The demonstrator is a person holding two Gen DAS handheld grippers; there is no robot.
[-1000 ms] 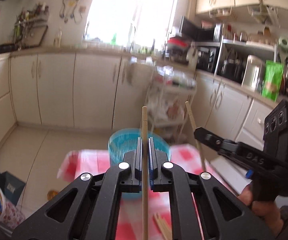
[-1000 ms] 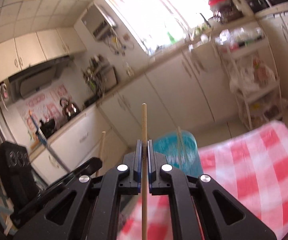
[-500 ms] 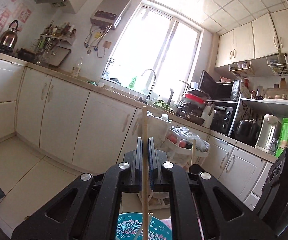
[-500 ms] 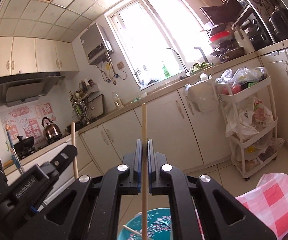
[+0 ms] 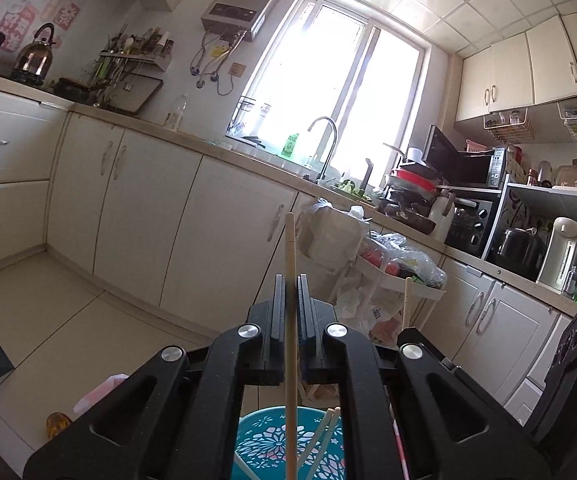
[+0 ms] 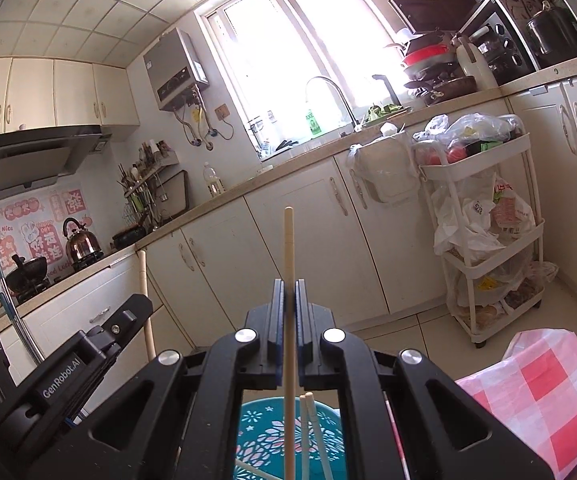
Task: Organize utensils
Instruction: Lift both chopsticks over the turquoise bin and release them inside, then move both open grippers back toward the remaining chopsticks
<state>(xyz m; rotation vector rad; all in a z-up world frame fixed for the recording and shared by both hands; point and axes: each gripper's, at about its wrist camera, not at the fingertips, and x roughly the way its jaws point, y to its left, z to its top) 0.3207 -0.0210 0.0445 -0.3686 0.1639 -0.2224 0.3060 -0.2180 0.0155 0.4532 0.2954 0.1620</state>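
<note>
My left gripper point(image 5: 290, 292) is shut on a wooden chopstick point(image 5: 290, 248) held upright; its lower end hangs over a teal patterned utensil cup point(image 5: 264, 446) that holds several chopsticks point(image 5: 320, 436). My right gripper point(image 6: 289, 296) is shut on a pale chopstick point(image 6: 288, 240), also upright above the same teal cup point(image 6: 260, 436), where other chopsticks point(image 6: 310, 432) stand. The left gripper shows in the right wrist view point(image 6: 128, 316) at lower left with its chopstick point(image 6: 144, 292). The right gripper's body point(image 5: 568, 360) sits at the left view's right edge.
A red-and-white checked tablecloth point(image 6: 540, 392) covers the table under the cup. Beyond are white kitchen cabinets point(image 5: 192, 232), a white rolling cart with bags point(image 6: 484, 216), and a counter with sink tap point(image 5: 328, 140) and appliances.
Both grippers tilted upward and moved over the teal cup, each still holding its chopstick. The views rose from the table to the kitchen wall and window, and the cup now lies directly below.
</note>
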